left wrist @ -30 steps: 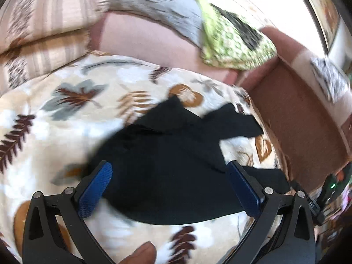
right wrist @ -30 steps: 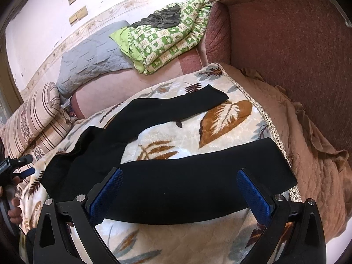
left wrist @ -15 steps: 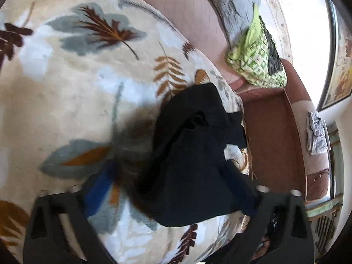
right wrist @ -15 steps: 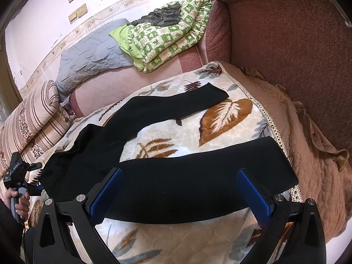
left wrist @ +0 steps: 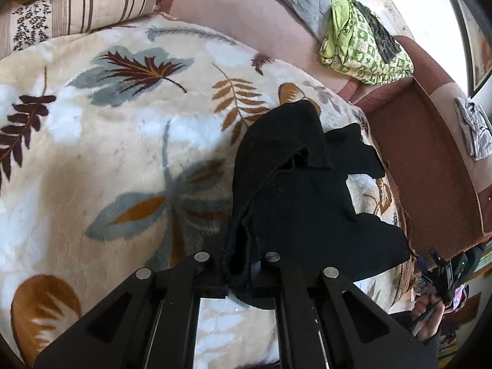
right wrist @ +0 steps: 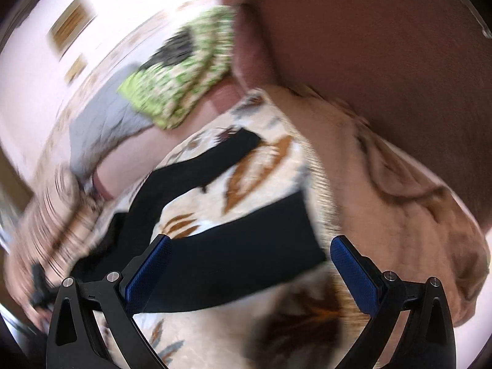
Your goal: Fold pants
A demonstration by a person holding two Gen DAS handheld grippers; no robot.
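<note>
Left gripper (left wrist: 238, 272) jaws clamped on the pants (left wrist: 295, 190) waistband, legs running away across the bed (left wrist: 92, 141). Right gripper (right wrist: 250, 266) jaws wide, closing, astride the near leg's cuff end, nothing gripped.

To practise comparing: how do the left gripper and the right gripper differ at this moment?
The left gripper is shut on the black pants; the right gripper is wide, its jaws just starting to close, pinching nothing. The left grips the bunched waist end; the right hovers over a flat pant leg. Both point down at the blanket.
</note>
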